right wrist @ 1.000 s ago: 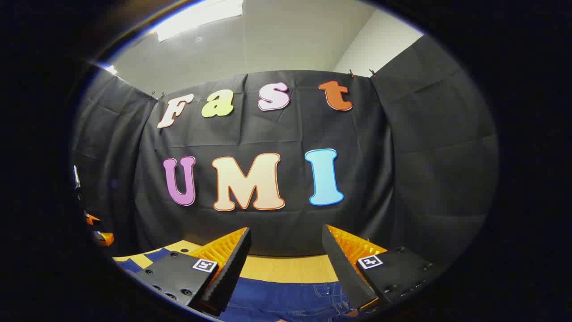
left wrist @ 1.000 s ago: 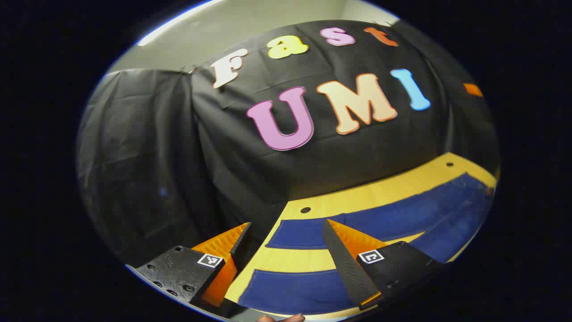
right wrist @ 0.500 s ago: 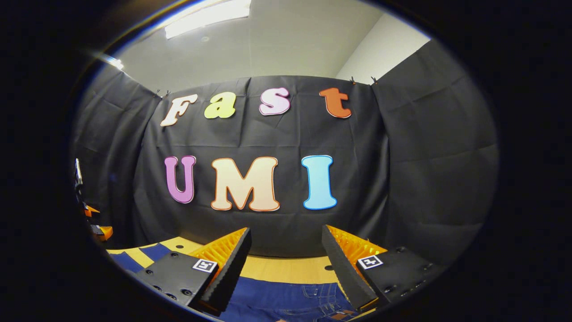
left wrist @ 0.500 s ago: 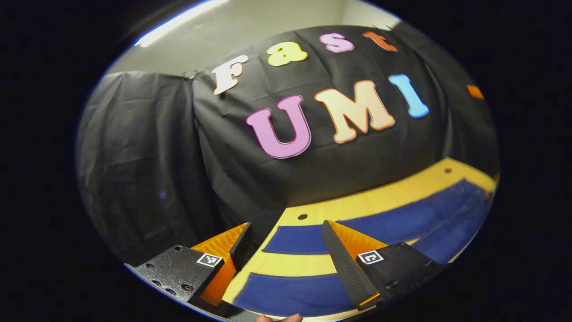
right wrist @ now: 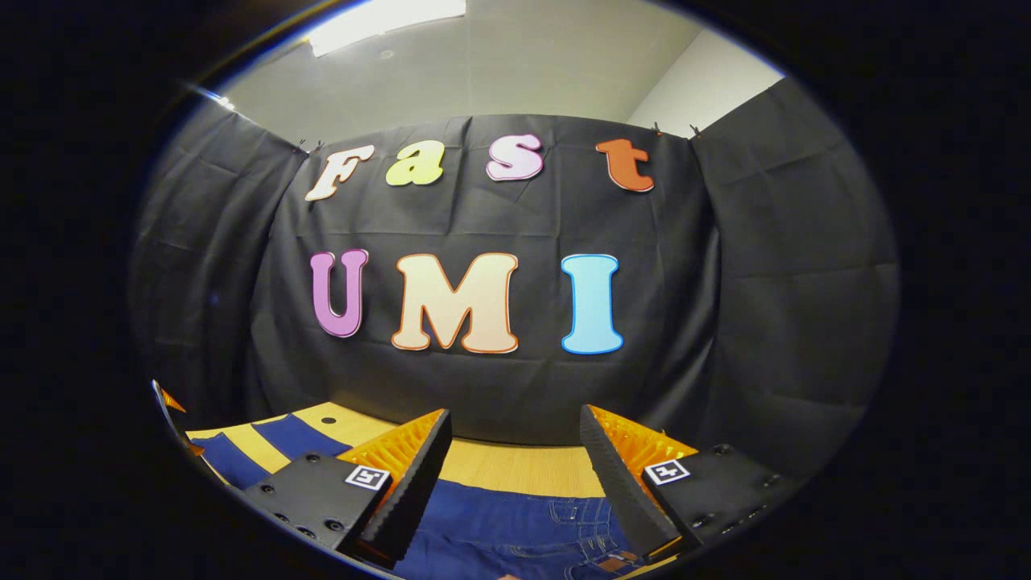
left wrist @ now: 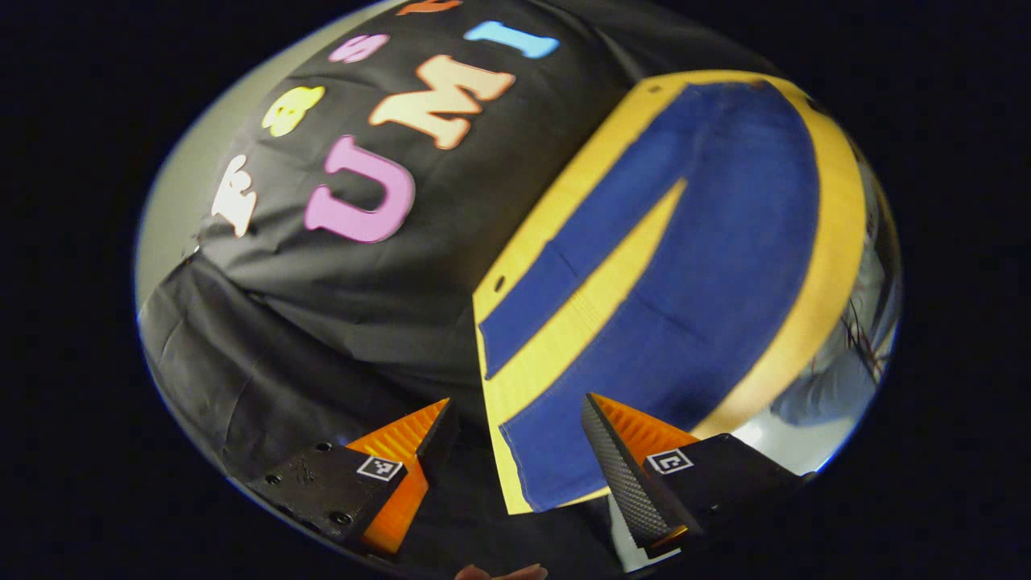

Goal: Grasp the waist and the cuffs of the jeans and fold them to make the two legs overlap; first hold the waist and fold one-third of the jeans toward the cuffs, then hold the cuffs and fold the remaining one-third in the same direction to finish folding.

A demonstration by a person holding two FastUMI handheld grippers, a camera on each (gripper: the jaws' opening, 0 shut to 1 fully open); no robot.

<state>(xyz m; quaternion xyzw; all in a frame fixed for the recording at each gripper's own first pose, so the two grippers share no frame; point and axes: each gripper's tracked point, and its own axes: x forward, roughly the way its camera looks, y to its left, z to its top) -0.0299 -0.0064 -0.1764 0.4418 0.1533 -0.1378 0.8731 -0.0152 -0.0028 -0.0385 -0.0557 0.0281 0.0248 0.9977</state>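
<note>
Blue jeans lie flat on the yellow table with the two legs spread apart. In the left gripper view the near leg's cuff lies just beyond and between the fingers of my left gripper, which is open and holds nothing. The far leg's cuff lies farther off. In the right gripper view the waist, with belt loops and a pocket, sits low between the fingers of my right gripper, also open and empty, hovering above the cloth.
Black booth cloth walls the table at the back and sides. The table edge drops off just past the cuffs. A person's light sleeve shows at the table's near side. Small holes mark the tabletop.
My left gripper has rolled and tipped down, so the whole length of the jeans now runs away from it, the near cuff between its fingers. The right gripper shifted slightly, showing more waist.
</note>
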